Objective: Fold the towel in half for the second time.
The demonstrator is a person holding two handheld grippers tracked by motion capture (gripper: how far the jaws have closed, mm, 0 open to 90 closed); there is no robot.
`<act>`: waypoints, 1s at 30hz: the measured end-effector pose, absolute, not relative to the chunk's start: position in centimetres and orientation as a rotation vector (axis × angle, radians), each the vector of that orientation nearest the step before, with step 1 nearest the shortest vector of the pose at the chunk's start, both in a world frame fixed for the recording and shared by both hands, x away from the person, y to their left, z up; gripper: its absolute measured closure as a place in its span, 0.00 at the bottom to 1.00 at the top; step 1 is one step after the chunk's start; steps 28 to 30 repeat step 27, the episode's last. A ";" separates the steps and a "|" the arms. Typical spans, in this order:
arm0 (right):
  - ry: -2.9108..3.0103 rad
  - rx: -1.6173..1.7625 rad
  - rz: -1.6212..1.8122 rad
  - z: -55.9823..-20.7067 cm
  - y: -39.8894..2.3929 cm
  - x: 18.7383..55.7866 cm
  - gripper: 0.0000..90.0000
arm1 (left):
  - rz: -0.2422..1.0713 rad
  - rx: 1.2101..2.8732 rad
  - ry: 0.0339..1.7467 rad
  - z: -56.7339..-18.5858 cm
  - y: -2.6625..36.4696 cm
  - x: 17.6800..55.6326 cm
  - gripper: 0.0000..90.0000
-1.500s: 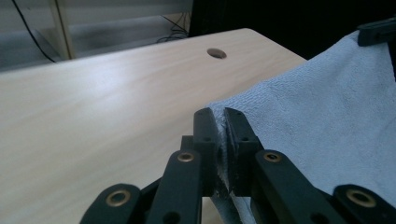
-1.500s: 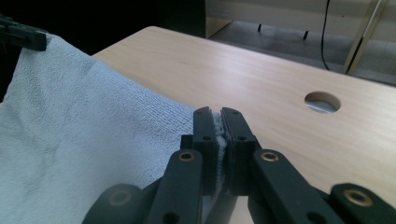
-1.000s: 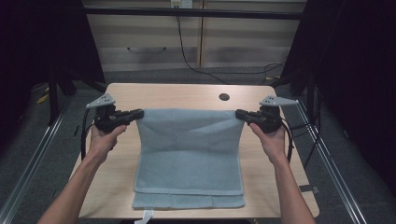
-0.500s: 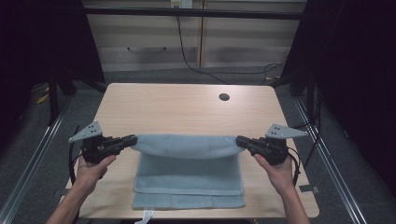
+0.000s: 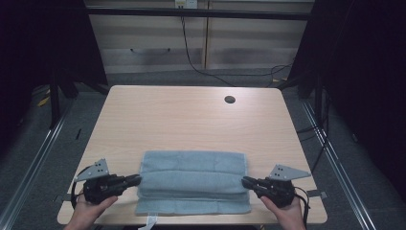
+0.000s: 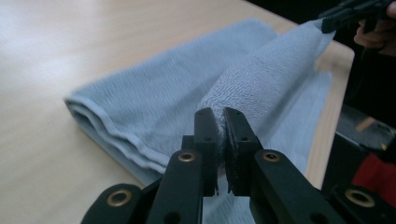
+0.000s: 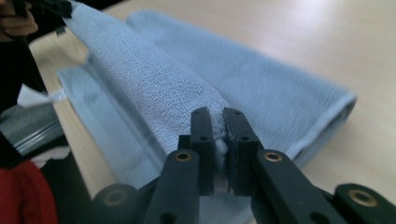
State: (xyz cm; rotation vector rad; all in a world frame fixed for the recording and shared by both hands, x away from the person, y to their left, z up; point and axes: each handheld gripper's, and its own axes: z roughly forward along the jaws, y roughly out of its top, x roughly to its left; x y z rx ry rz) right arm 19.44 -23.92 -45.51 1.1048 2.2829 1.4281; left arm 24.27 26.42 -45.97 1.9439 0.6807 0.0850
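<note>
Towel (image 5: 191,179) now folded nearer, left gripper (image 5: 136,180) clamped, right gripper (image 5: 245,181) loosening

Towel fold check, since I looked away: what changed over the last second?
Both grippers, left and right, carried the towel's far edge toward the person and down over the near part. The right gripper's jaws have just eased open slightly, cloth between them. The table stayed put.

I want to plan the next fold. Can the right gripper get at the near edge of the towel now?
Probably not yet: the right gripper is shut on the towel's folded edge. The near edge itself lies uncovered on the table.
</note>
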 end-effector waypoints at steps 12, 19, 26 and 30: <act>2.179 1.189 1.459 -45.6 -25.3 18.2 0.61 | 0.049 1.902 0.710 -46.4 27.6 24.7 0.56; 2.068 1.250 1.401 -45.5 -26.3 20.6 0.52 | 0.193 1.925 0.890 -47.0 28.4 28.7 0.43; 2.020 1.386 1.324 -48.2 -28.1 21.7 0.47 | 0.232 1.931 0.993 -48.8 29.7 29.6 0.32; 2.017 1.389 1.313 -48.3 -28.3 21.7 0.45 | 0.236 1.921 0.995 -48.7 29.8 29.5 0.31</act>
